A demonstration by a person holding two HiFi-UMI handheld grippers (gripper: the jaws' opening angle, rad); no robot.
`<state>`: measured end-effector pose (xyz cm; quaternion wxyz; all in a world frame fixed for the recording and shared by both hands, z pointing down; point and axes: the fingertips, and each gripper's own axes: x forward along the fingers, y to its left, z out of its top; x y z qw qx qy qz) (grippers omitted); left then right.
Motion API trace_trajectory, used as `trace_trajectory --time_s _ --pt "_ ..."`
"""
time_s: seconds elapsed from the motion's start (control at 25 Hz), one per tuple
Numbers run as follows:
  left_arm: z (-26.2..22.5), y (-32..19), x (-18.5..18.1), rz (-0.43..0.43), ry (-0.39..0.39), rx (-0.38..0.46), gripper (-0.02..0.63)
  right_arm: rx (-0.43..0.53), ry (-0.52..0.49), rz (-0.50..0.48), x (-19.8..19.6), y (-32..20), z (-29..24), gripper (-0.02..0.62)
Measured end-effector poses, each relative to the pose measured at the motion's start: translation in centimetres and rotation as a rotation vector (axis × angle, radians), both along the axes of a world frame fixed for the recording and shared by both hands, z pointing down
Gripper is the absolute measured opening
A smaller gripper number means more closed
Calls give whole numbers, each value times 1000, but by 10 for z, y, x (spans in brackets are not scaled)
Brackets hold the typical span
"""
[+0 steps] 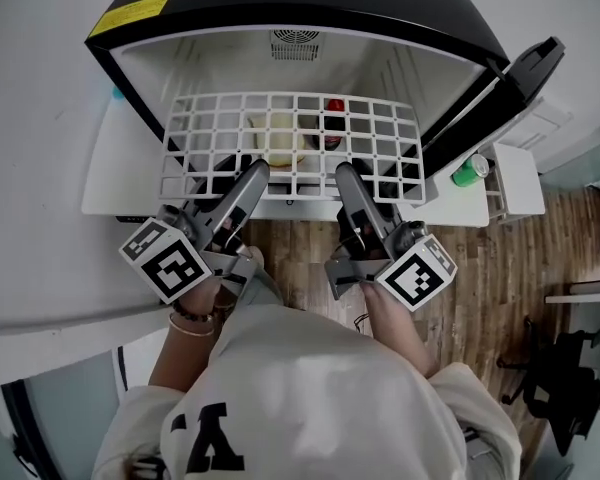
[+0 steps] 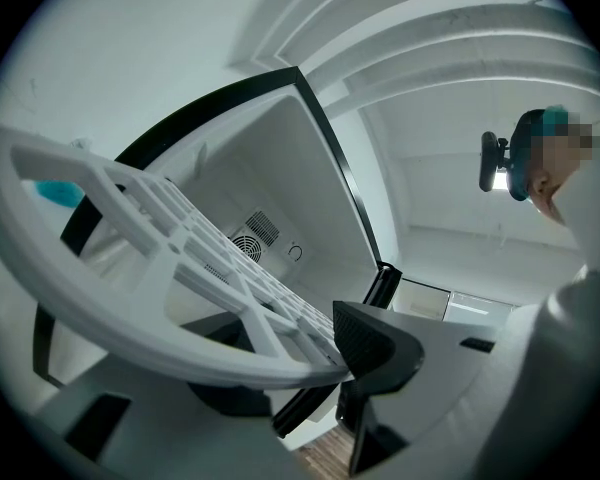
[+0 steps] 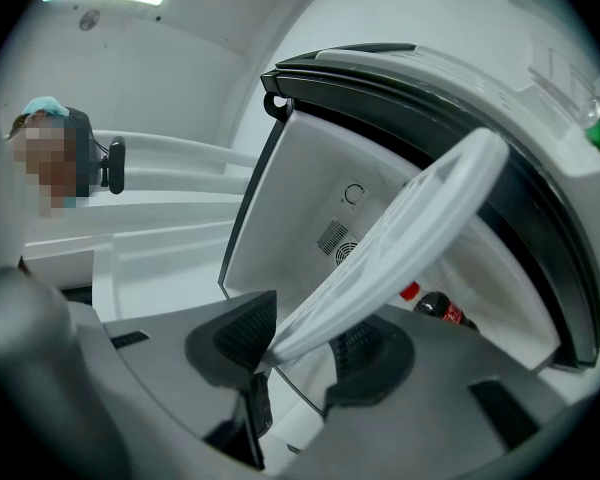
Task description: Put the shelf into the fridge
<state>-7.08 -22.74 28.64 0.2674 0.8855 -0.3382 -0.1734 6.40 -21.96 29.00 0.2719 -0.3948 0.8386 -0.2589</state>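
Plain indoor room, office or lab sort: small open fridge (image 1: 310, 3), wood-plank floor (image 1: 480, 288), black office chair (image 1: 565, 373) at right.

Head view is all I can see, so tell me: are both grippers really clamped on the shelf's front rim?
Observer: In the left gripper view, the rim of the shelf runs between the pads of the left gripper; the dark pad in plain sight touches it.
Operator: And the other one?
Observer: The right gripper view shows the rim edge-on, pinched between the two pads of the right gripper.
Operator: Anything on the back wall of the fridge?
Observer: Beside the fan vent sits a small ring-shaped mark that the head view misses.
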Motion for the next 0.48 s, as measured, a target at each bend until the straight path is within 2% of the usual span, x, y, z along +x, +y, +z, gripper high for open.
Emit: trace_trajectory --time_s 0.48 --pt "0 -21 -1 -18 -3 -11 172 -4 5 -8 -1 -19 0 158"
